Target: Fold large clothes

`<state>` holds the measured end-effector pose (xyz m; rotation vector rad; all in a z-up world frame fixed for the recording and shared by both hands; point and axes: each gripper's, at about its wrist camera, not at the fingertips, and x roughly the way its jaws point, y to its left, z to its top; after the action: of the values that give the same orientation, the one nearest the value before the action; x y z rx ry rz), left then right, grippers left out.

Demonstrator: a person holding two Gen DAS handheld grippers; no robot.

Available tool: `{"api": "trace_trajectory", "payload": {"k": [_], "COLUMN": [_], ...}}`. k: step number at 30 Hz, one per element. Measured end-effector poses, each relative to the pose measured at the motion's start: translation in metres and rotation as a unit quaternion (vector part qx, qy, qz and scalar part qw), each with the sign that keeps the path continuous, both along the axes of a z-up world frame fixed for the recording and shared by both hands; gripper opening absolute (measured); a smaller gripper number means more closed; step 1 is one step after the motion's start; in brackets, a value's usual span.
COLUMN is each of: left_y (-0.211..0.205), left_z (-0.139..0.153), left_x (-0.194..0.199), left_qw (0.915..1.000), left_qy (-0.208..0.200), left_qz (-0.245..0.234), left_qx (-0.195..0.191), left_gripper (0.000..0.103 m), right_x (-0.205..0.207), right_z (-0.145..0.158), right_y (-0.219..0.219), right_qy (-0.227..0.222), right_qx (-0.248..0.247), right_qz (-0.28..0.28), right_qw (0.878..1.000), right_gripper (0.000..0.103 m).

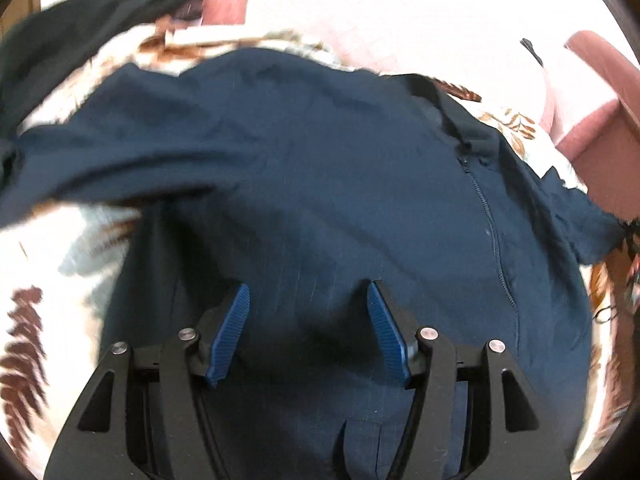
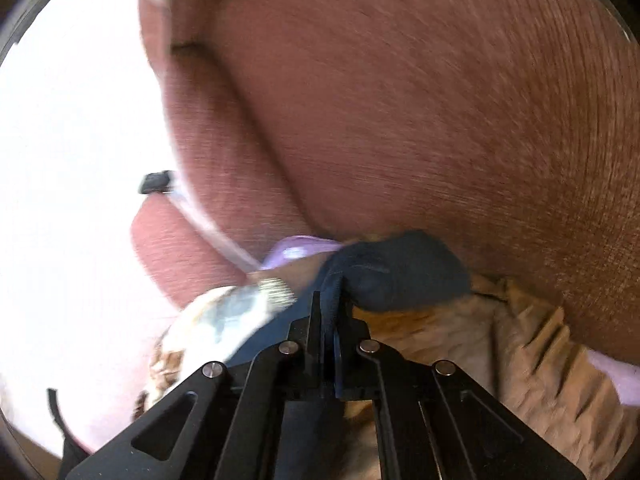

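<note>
Navy garment [image 1: 320, 168] spread over leaf-print sheet [image 1: 36, 320], soft, limp, light. Your left tool [image 1: 308, 292] hovers over it, jaws apart, empty. Your right tool [image 2: 329, 304] clamped on garment edge. Grip hems, corners, not zipper [image 1: 494, 240].

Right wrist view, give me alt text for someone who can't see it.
The right gripper is shut on a fold of navy garment, seen close up and blurred. Behind it rises a reddish-pink cushion, with crumpled tan fabric at the right.
</note>
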<state>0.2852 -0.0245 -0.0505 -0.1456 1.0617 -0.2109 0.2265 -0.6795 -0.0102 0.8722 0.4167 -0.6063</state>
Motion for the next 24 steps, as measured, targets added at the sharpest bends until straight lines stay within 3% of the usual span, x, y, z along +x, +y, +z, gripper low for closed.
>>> {"api": "trace_trajectory", "payload": {"k": [3, 7, 12, 21, 24], "left_y": [0.001, 0.006, 0.018, 0.052, 0.065], "left_z": [0.001, 0.005, 0.007, 0.017, 0.017], "left_x": [0.001, -0.002, -0.002, -0.005, -0.005], "left_qw": [1.0, 0.9999, 0.9996, 0.9981, 0.997], "left_qy": [0.002, 0.007, 0.01, -0.004, -0.001], "left_qz": [-0.002, -0.004, 0.008, 0.039, 0.048], "left_qx": [-0.001, -0.013, -0.026, -0.048, -0.06], "left_gripper": [0.06, 0.06, 0.06, 0.06, 0.06], "right_x": [0.001, 0.014, 0.028, 0.087, 0.104], "right_z": [0.022, 0.051, 0.056, 0.035, 0.028], "right_y": [0.026, 0.092, 0.172, 0.34, 0.403], "right_qy": [-0.028, -0.056, -0.058, -0.017, -0.011], "right_qx": [-0.004, -0.008, -0.007, -0.011, -0.019], "right_qz": [0.041, 0.12, 0.213, 0.365, 0.421], "right_qw": [0.999, 0.991, 0.975, 0.931, 0.907], "right_gripper": [0.002, 0.002, 0.002, 0.002, 0.002]}}
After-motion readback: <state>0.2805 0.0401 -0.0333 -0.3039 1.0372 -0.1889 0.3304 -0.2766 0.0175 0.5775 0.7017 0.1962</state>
